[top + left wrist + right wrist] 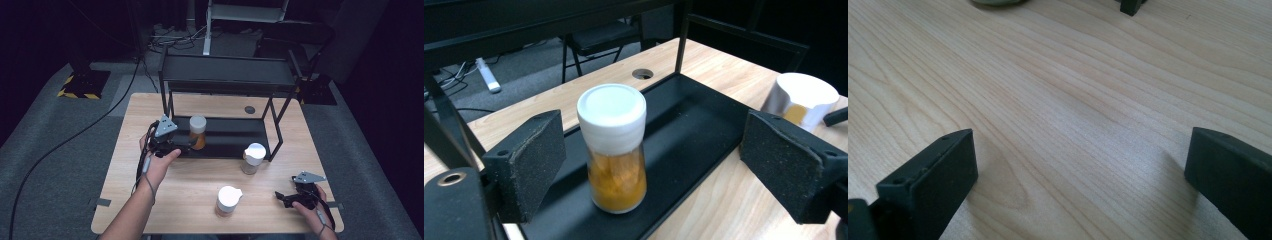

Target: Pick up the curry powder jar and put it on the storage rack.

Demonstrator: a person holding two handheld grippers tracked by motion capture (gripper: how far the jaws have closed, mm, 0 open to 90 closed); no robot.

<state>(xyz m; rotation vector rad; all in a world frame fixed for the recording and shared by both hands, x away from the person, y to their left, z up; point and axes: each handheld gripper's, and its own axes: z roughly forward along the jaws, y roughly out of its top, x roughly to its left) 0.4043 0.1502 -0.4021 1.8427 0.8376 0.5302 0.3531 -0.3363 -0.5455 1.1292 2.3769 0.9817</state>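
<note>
A jar (612, 150) with a white cap and amber contents is seen standing upright on the lower shelf of the black rack (235, 137), near its left end. The left gripper (187, 146) is held at the shelf's front edge with its jaws spread wide; in the left gripper view the jar sits between the two pads (526, 162), closer to the left one, and is touched by neither. The jar's long axis is vertical, so the jaws flank it side-on at mid-height. It is judged that either a closing pinch or a straight withdrawal toward the person is possible from here; the rack's upright post and upper shelf stand close above and behind. Two similar jars are noted on the desk (200, 200): one (252, 157) just in front of the rack's right end, another (227, 200) near the front edge. The right gripper (281, 196) rests low over bare desk, well apart from the rack, jaws spread and holding nothing.
</note>
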